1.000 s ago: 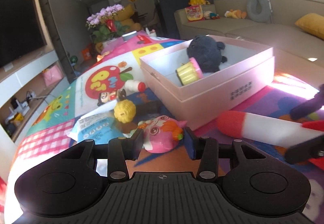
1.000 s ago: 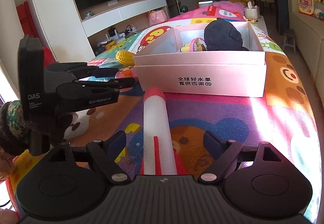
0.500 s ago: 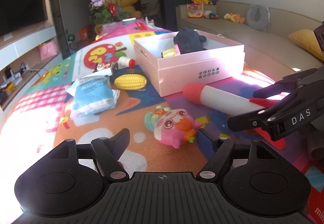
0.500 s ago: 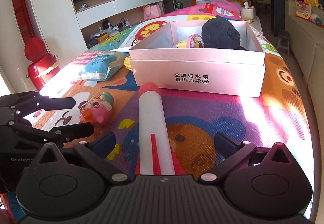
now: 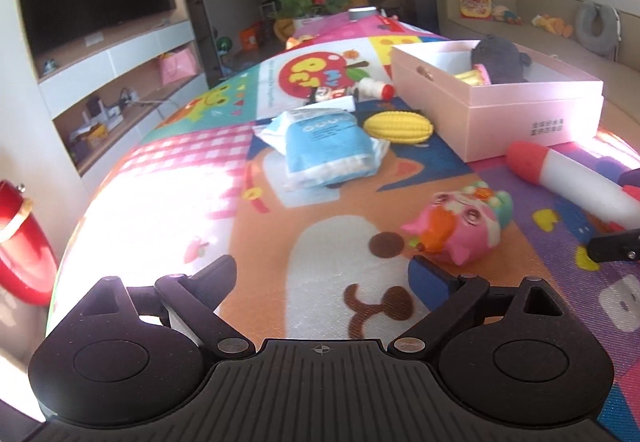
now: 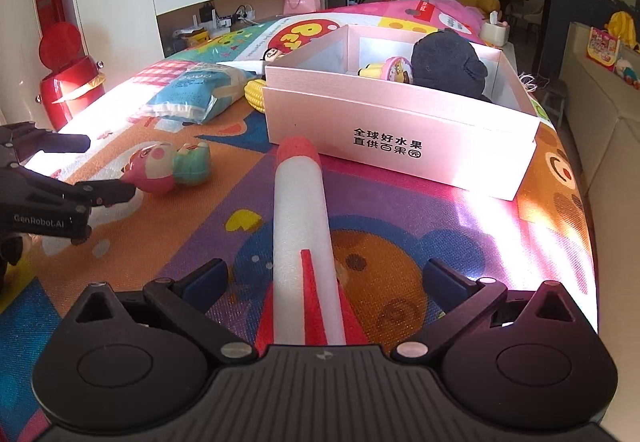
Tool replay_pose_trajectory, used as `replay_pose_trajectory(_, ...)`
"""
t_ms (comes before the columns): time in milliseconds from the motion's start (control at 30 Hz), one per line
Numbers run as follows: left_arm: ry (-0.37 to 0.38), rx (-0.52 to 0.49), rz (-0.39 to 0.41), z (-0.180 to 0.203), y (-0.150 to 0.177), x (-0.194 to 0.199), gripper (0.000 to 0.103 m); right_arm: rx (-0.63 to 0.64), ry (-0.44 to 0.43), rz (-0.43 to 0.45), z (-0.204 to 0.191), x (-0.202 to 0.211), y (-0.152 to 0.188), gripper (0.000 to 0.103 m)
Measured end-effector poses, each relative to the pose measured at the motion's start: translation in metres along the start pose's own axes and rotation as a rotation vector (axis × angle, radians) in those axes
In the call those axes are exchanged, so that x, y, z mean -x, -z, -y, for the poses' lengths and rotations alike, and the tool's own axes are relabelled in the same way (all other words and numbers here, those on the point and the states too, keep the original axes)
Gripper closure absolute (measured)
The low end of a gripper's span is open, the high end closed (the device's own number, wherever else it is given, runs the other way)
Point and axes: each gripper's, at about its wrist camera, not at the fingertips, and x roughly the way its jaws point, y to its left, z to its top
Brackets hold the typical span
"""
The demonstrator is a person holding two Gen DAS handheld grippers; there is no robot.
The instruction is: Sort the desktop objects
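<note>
**Lining up on the foam rocket, with the pink toy waiting**

My right gripper [image 6: 326,276] has its fingers wide apart, one on each side of the long white foam rocket with the red nose and red fins [image 6: 301,226]. The rocket lies on the colourful cartoon play mat [image 6: 460,226], its nose pointing at the pale pink cardboard box [image 6: 400,122] and very near its front wall. The fingers do not touch the foam yet.

My left gripper [image 5: 324,278] is also spread open and holds nothing. The round pink squishy toy with the orange snout and green back [image 5: 460,222] lies just beyond its right finger, a little to the side, not between the fingers.

I judge the step in hand is to take the rocket. To do it well, I should go lower so the pads meet the white body ahead of the fins, then close gently, because foam gives way easily. The box already holds a dark plush toy [image 6: 448,62] and a small yellow and pink toy [image 6: 386,70], so I should lift the nose over the wall before letting go.
</note>
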Motion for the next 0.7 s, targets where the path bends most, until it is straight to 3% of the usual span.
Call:
replay_pose_trajectory(200, 0.074, 0.078, -0.002, -0.012, 0.000, 0.010, 0.005, 0.001, -0.002, 0.004, 0.000, 0.000, 0.000, 0.000)
replay_pose_trajectory(567, 0.269, 0.019, 0.012, 0.024, -0.001, 0.029, 0.004, 0.002, 0.000, 0.006, 0.000, 0.000, 0.000, 0.000)
replay_pose_trajectory(700, 0.225, -0.008, -0.016, 0.034, -0.001, 0.017, 0.004, 0.002, -0.001, 0.006, 0.000, 0.000, 0.000, 0.000)
